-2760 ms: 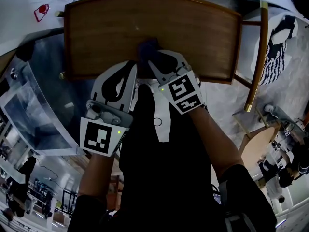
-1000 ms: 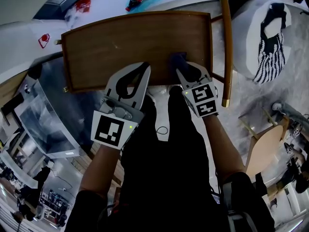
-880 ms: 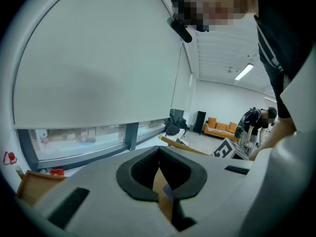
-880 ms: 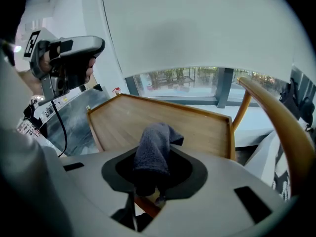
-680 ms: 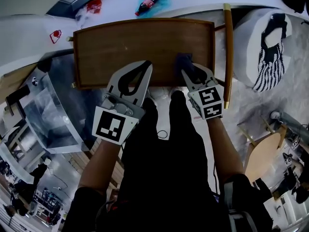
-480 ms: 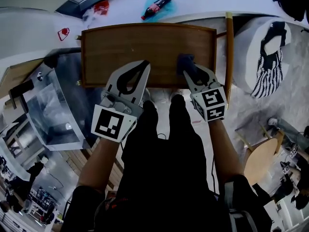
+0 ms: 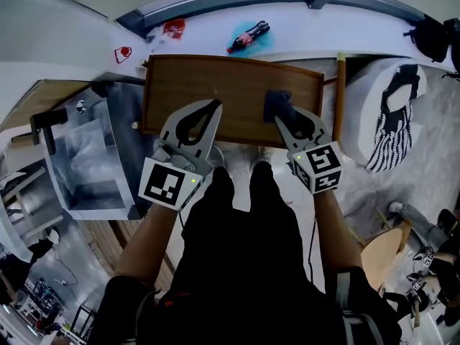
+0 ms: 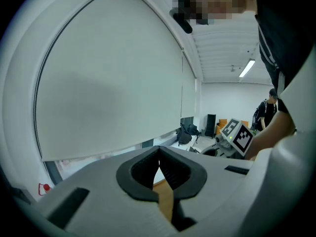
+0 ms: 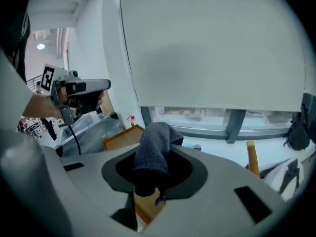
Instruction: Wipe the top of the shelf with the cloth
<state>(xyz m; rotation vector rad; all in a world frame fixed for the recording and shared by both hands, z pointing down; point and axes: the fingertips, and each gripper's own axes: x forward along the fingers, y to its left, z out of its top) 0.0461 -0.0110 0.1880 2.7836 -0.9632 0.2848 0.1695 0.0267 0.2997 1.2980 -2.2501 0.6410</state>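
The wooden shelf top lies below me in the head view. My right gripper is shut on a dark blue-grey cloth, which hangs over the right part of the shelf top. In the right gripper view the cloth is bunched between the jaws and droops over them. My left gripper is shut with nothing in it, held over the shelf's near edge left of centre. In the left gripper view its jaws meet at the tips, with a strip of wood showing below.
A clear plastic box stands left of the shelf. A wooden rail runs along the shelf's right side, next to a white seat with a black-and-white cloth. A cola bottle lies on the white sill behind.
The right gripper carried the cloth from the middle of the shelf top to its right part. The left gripper stayed shut near the front edge. The head view shifted, so the shelf looks farther away.
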